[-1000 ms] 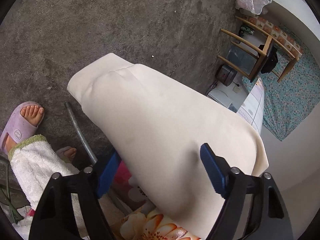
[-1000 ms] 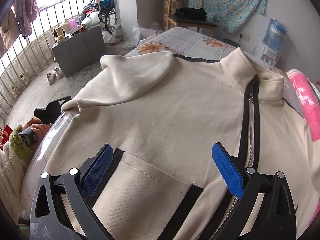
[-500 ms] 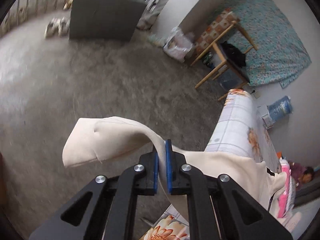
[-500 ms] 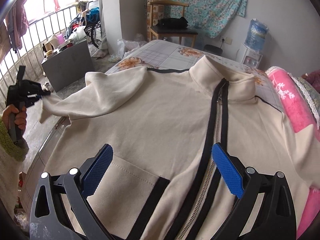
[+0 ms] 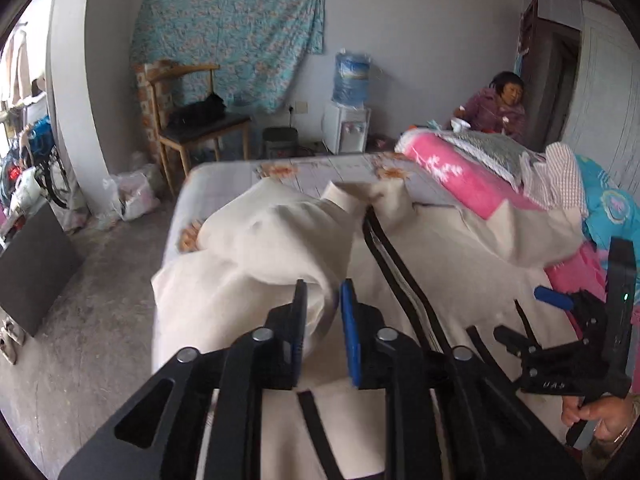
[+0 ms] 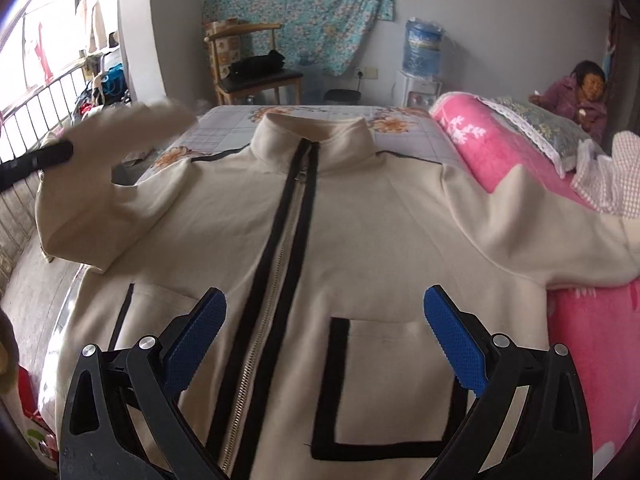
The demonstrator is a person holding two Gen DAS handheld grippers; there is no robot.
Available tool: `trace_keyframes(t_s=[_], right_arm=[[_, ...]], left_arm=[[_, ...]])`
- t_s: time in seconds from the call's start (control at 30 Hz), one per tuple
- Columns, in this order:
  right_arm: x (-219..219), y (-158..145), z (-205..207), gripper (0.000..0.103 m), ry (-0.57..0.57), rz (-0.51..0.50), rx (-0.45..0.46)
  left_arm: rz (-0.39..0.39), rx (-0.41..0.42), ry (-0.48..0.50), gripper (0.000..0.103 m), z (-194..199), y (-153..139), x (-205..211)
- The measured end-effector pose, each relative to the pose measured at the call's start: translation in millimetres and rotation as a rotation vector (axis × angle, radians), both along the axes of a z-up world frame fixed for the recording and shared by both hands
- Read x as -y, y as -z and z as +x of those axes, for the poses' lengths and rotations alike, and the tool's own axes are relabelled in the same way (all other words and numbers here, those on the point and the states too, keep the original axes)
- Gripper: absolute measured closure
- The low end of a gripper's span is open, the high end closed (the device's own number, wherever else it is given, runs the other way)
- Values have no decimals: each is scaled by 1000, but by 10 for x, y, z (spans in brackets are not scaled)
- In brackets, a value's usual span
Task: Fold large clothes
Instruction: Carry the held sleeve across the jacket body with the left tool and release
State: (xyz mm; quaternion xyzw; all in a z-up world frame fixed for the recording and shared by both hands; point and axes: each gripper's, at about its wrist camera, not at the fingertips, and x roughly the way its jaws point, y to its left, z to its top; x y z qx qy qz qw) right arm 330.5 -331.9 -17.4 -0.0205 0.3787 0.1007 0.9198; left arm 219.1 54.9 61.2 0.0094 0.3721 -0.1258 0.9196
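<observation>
Left gripper (image 5: 323, 300): jaws opening, sleeve (image 5: 280, 256) between; now lifted over jacket (image 6: 360, 232). Right gripper (image 6: 325, 316): agape, empty. Marking "UAS".

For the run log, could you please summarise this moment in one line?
left gripper: opening, sleeve between | right gripper: open, empty | jacket: flat on bed

Domestic bedroom, lived-in. Contents: bed (image 6: 224, 128) with floral sheet, pink blanket (image 6: 500, 148), wooden chair (image 6: 256, 76), water dispenser (image 6: 420, 60). Patterned cloth (image 6: 300, 8) pinned on plain wall; concrete floor (image 5: 100, 320).
</observation>
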Motion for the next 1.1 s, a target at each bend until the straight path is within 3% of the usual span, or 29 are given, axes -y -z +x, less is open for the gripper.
trace_keyframes(t_s=[0.03,0.1,0.17,0.37,0.47,0.6,0.73,0.87,1.03,1.07,1.1], right_arm=[[80,42,-1,8,19,6,-16],[229,123,-5,8,48,22,-46],[342,191,-12,8,64,39,-74],[473,172,89,10,34,149,-103],[406,69,277,16,-32,270,-134],[60,-68,682,20,-161,401,-198],[-423,-95,1252,20,-260,458,-314],[-686,23,1800,21,-192,409,-370],[-994,274,2287,37,-162,240,-445],[-1022,337,2314,50,-174,218,-460],[-1050,386,2334,72,-190,205,-484]], left_arm=[[-15,-60,13,61,5,199,85],[-47,-162,28,55,-17,578,169],[-54,-214,24,52,-96,791,202],[-140,-136,-14,36,-421,731,-12],[-105,-145,-119,36,-409,790,-213],[12,-154,-243,36,-376,965,-367],[7,-150,-301,45,-397,1061,-492],[-10,-195,-353,58,-369,1200,-587],[-36,-192,-369,60,-365,1228,-673],[-43,-191,-370,60,-367,1225,-684],[-50,-192,-371,60,-369,1225,-692]])
